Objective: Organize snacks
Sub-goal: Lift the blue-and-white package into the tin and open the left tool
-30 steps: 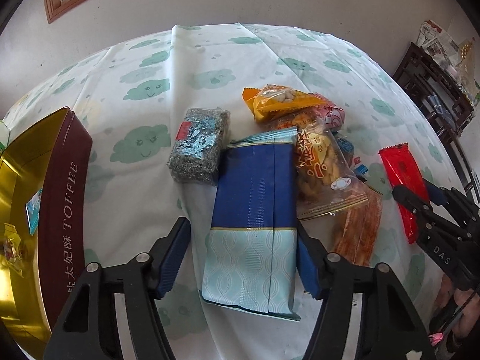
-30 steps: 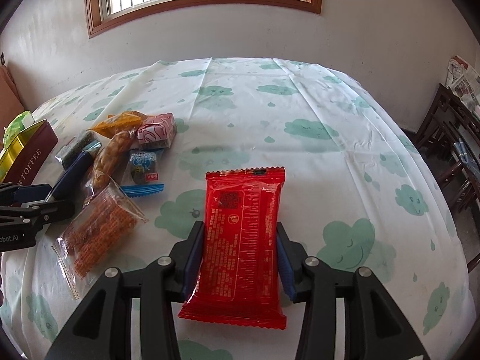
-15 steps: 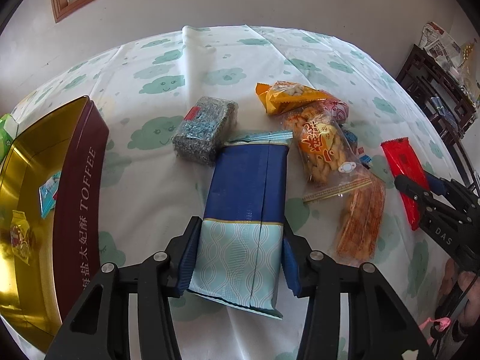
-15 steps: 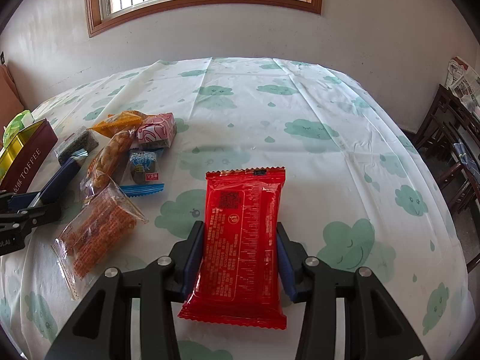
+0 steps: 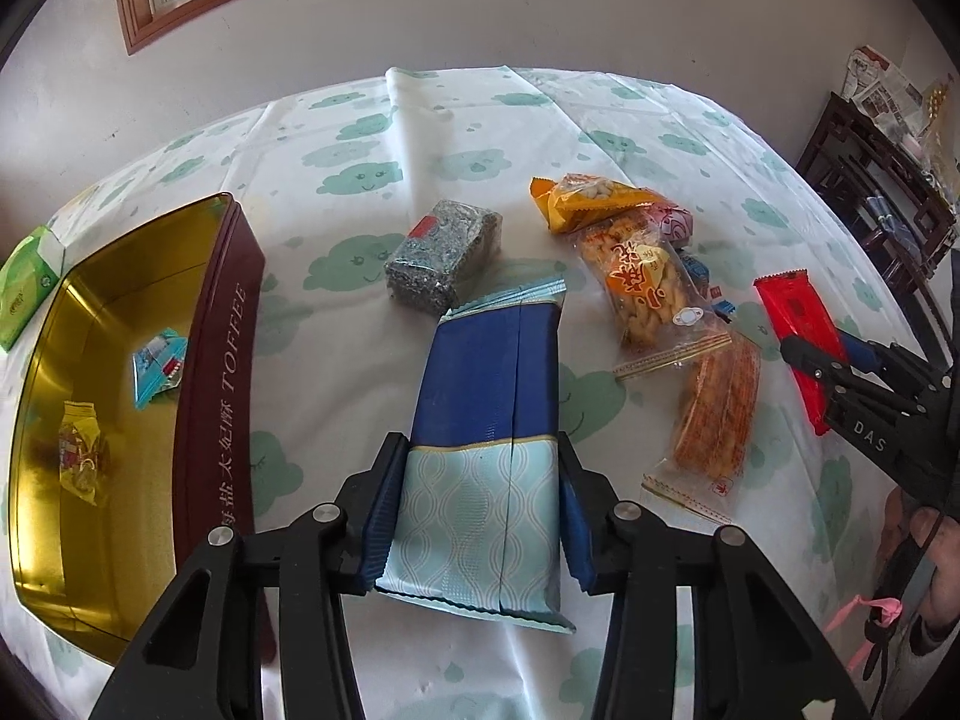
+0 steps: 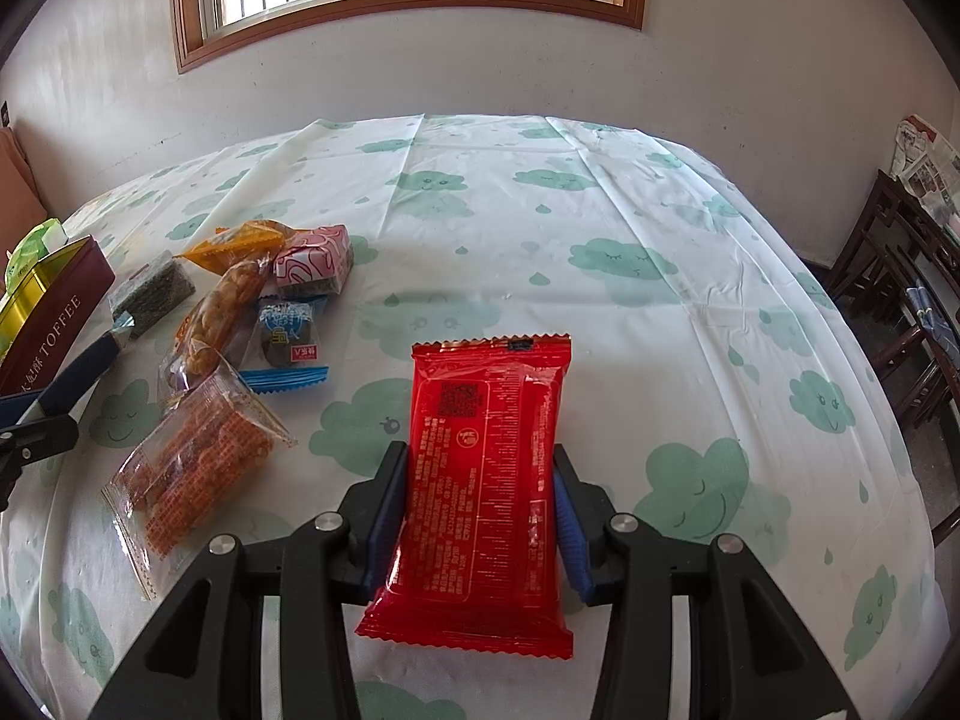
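Note:
A long blue and pale-teal packet [image 5: 489,372] lies lengthwise between the fingers of my left gripper [image 5: 480,462]. The jaws are closing and the blue pads press on its sides. Left of it stands an open gold-lined tin [image 5: 222,360] marked TOFFEE, with two small packets [image 5: 157,363] inside. My right gripper [image 6: 480,468] is shut on a red packet [image 6: 486,420], held just over the cloud-print tablecloth [image 6: 600,228]. In the left wrist view the red packet [image 5: 786,312] shows at the right.
Loose snacks lie between the grippers: a grey-blue block [image 5: 444,255], an orange bag [image 5: 588,198], a twisted-cracker bag [image 5: 654,294], a red-orange strip bag [image 5: 720,414], a pink cube [image 6: 315,255]. A green box [image 5: 27,282] sits behind the tin. Dark chairs [image 6: 900,312] stand right.
My left gripper's fingers have closed in onto the blue packet and drawn it back from the grey-blue block, toward the tin. The right gripper and red packet have stayed still.

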